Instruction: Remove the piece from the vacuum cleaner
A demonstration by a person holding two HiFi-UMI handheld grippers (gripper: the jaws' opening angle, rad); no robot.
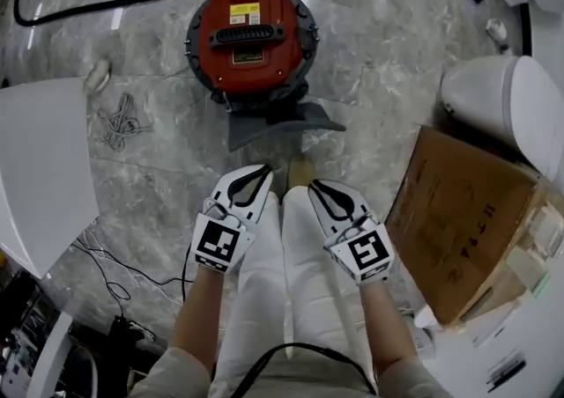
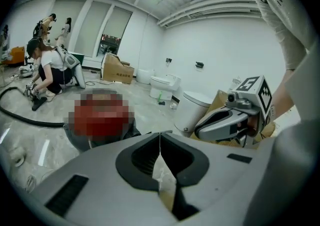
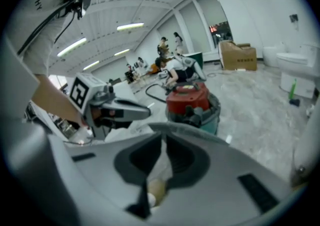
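seen from above, a person in white trousers (image 1: 295,282) stands on a grey marbled floor (image 1: 379,53), holding a two-jaw tool in each hand, side by side over the thighs. the left gripper (image 1: 254,180) has its jaws pressed together with nothing between them. the right gripper (image 1: 322,191) is likewise closed and empty. both point toward 12 o'clock, where the red vacuum cleaner (image 1: 251,35) sits on the floor, well apart from both tools. its round red top carries a yellow label and a black handle, and a black hose (image 1: 132,2) runs off from it toward 10 o'clock. a dark grey wedge-shaped piece (image 1: 275,126) sits against the vacuum's body at its 6 o'clock, the side nearest the person, between the vacuum and the toe of a shoe (image 1: 300,169). neither tool touches it. at 3 o'clock of the hands stands a brown cardboard box (image 1: 458,220), with a white toilet (image 1: 507,101) at 2 o'clock. a white panel (image 1: 44,172) lies at 9 o'clock, and a tangle of pale cord (image 1: 119,121) lies on the floor at 10 o'clock. in the right gripper view, other people crouch far behind the vacuum.
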